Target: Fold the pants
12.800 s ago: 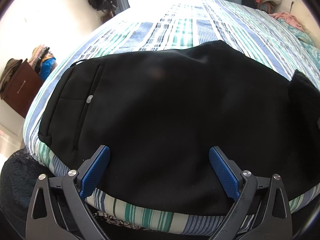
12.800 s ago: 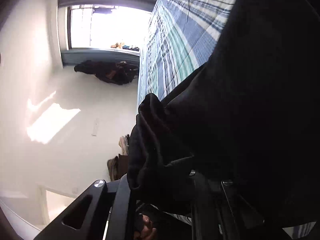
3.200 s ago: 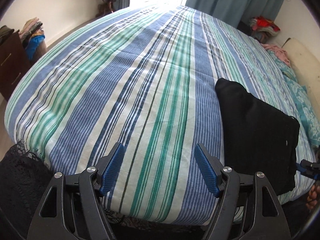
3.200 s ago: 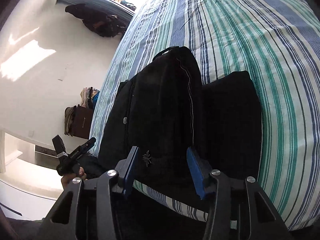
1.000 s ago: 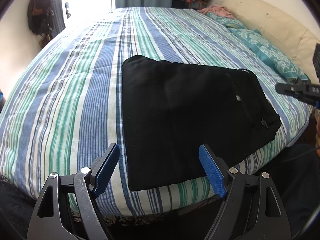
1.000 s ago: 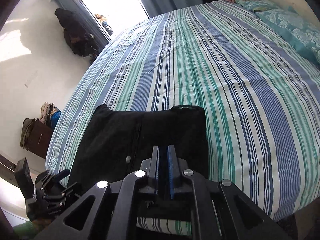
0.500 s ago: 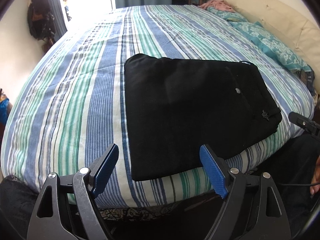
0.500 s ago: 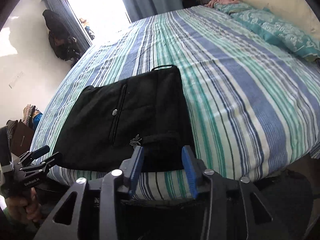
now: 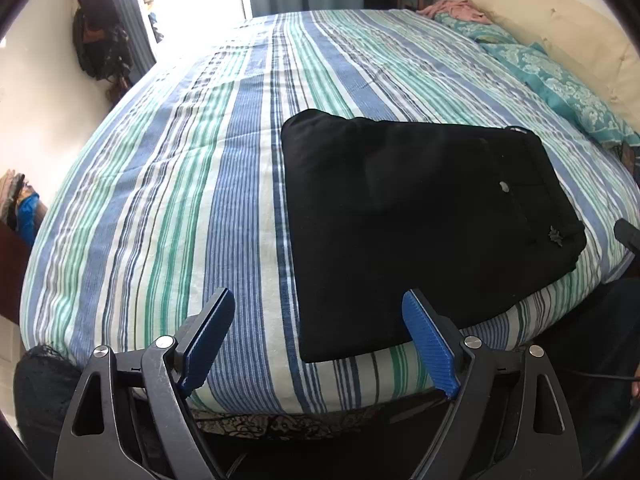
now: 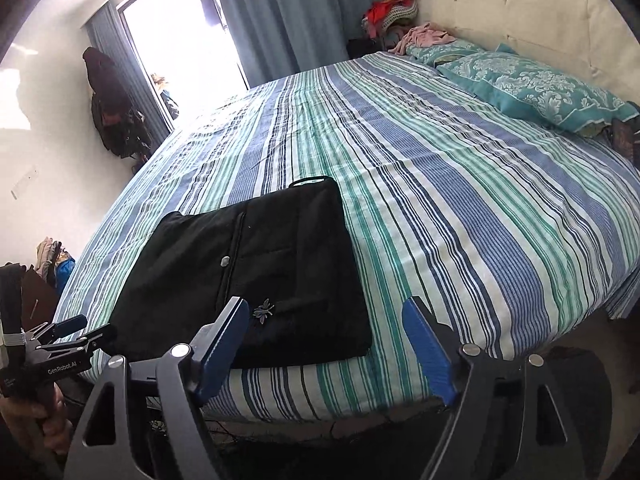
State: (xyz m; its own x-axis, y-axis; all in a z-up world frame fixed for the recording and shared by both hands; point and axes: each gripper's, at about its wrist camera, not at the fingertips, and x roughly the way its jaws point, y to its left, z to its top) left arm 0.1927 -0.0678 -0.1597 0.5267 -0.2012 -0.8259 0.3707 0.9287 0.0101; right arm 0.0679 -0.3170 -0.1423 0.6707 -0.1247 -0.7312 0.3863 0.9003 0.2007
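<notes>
Beyond both sets of fingers, the pants [image 9: 420,216] lie folded flat on the bed [image 9: 180,200]; the left gripper [image 9: 320,344] gapes empty, the right gripper [image 10: 326,348] is opening (apparently finished, nothing between its pads).

My left wrist camera looked down from the bed's [image 9: 168,200] foot edge, close in. My right wrist camera faced the headboard [image 10: 520,20]. Both took in the folded pants [image 9: 420,216].

Pants [image 10: 256,280] now folded, right hand-held gripper [image 10: 326,346] released and opening
</notes>
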